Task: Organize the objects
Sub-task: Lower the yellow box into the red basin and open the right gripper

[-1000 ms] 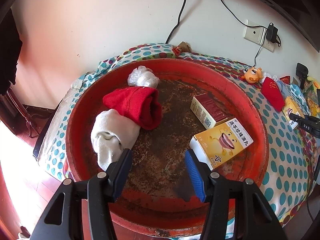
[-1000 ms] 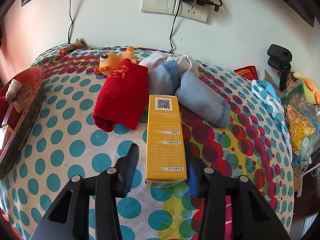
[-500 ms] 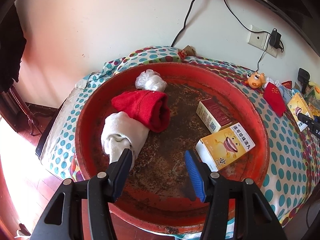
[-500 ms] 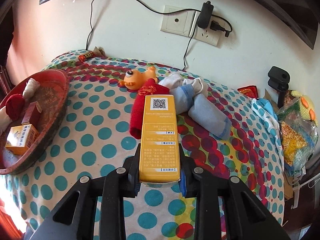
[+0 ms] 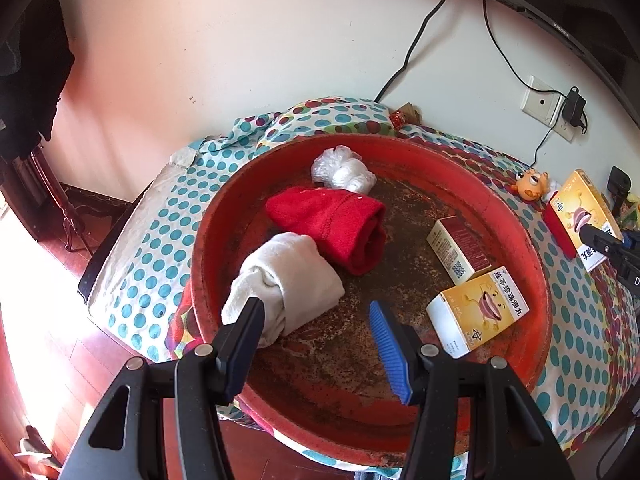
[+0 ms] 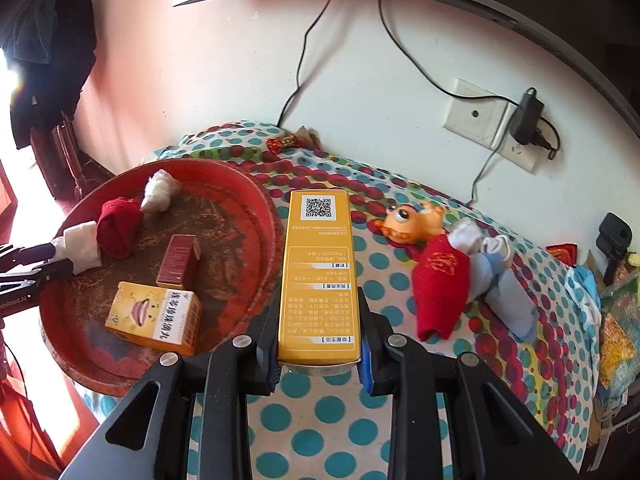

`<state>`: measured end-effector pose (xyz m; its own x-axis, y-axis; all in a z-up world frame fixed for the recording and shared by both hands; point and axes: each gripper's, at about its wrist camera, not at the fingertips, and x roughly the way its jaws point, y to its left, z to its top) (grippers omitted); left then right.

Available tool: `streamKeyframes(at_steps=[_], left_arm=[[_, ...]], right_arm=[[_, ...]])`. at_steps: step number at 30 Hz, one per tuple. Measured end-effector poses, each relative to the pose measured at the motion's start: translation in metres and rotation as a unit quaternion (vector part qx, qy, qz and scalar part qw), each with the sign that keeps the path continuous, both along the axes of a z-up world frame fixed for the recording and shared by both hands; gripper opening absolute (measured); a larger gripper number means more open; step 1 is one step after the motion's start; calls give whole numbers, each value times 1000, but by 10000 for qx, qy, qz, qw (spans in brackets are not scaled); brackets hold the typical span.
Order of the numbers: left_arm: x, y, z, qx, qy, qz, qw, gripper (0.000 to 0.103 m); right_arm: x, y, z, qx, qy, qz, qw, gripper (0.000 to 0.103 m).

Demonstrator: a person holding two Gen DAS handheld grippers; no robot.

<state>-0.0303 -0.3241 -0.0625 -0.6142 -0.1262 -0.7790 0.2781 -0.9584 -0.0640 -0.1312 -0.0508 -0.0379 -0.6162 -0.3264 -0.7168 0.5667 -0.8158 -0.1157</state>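
Currently listed, left to right:

Left gripper point(image 5: 320, 334): lower centre of the left wrist view, jaws spread with nothing between them, hovering over the near part of the tray; its left finger overlaps the white sock.
Tray point(image 5: 536, 280): round, red, rusty floor, on the dotted cloth point(image 5: 160, 232); fills the middle of the left wrist view, sits at left in the right wrist view.
White sock point(image 5: 292, 284): rolled, left part of the tray.
Red sock point(image 5: 336, 224): rolled, touching the white sock, toward the tray's far side.
Plastic wad point(image 5: 344, 168): clear, by the far rim, just beside the red sock.
Maroon box point(image 5: 456, 246): right part of the tray.
Yellow box point(image 5: 476, 308): lying in the tray, just beside the maroon box, nearer the camera.
Right gripper point(image 6: 318, 336): lower centre of the right wrist view, clamped on the long box.
Long box point(image 6: 320, 276): yellow, QR code at its far end, held above the cloth just right of the tray rim.
Toy point(image 6: 416, 222): orange, on the cloth at right.
Red pouch point(image 6: 440, 288): beside the toy.
Blue socks point(image 6: 500, 280): touching the pouch, right of it.
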Motion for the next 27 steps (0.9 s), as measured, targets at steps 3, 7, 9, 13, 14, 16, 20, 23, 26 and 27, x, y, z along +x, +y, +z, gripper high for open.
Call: streamKeyframes(at_steps=[3,7,9,13,14,16,20,23,26,27], left_arm=[[1,-8,0,60,11,80,9999,56],[2,-15,1,106,39,147,9998,56],[2,-17,1,126,36,167,9998,56],[3,-20,2,164,81,159,9997,56],[3,-20,3,170,113,156,9997,56],[4,-20,4,162,146,118,9997,56],[4,-20,3,204,197,60,9996,57],[4,-20,4,267,272,33,9993,57],[3,-17,3,250,267,9,9993,58],[3,-15,3,233,265,-16,9994,58]], right_arm=[[-2,-22,-5,23,-57,185,9998,27],[-9,-50,-14,5,-213,389,9990,27],[-11,-63,-19,60,-233,469,9986,27],[-17,-89,-30,231,-245,572,9978,27],[-19,-96,-33,259,-271,577,9976,27],[-22,-105,-38,309,-281,582,9974,27],[-30,-116,-49,423,-349,551,9970,27],[-36,-119,-56,480,-400,501,9968,27],[-37,-119,-60,495,-435,516,9965,28],[-36,-118,-61,507,-426,524,9964,29]])
